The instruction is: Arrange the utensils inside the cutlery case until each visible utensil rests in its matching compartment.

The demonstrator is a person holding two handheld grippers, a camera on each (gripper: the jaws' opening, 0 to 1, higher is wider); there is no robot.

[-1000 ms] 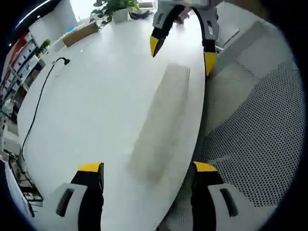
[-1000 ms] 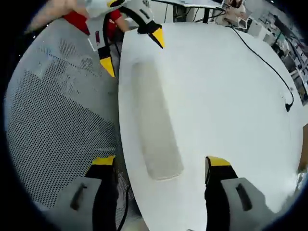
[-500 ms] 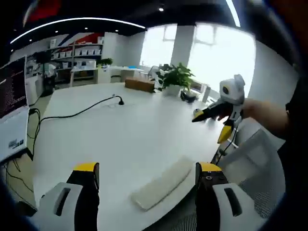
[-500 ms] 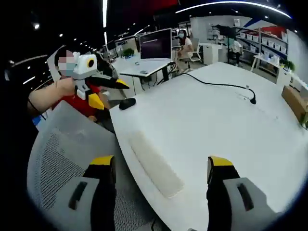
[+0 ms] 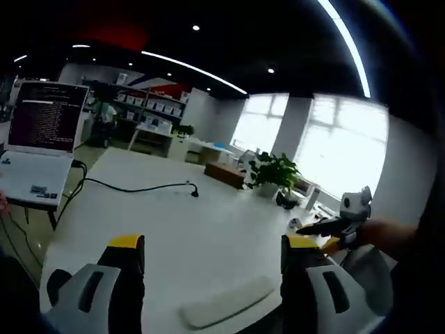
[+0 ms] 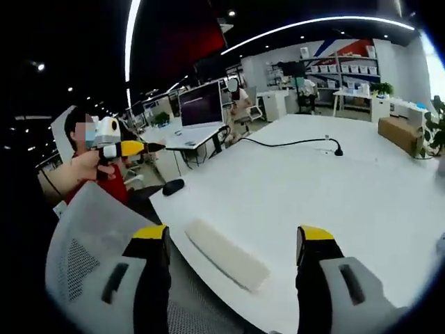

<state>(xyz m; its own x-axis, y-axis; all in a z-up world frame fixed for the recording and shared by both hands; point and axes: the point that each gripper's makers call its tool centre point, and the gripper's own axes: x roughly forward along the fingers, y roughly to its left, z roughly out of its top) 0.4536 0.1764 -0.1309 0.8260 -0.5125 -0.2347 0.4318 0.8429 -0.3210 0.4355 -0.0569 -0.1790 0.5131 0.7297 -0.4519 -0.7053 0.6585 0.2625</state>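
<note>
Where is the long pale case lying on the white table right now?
The case lies flat along the table's near edge beside the mesh chair, between the right gripper's jaws; a black mouse sits beyond it.

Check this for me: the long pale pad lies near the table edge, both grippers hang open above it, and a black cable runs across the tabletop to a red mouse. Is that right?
One thing is wrong: the mouse is black, as the right gripper view shows. The rest stands: the pale pad lies near the table edge, the cable is black, and the left gripper and right gripper are open.
</note>
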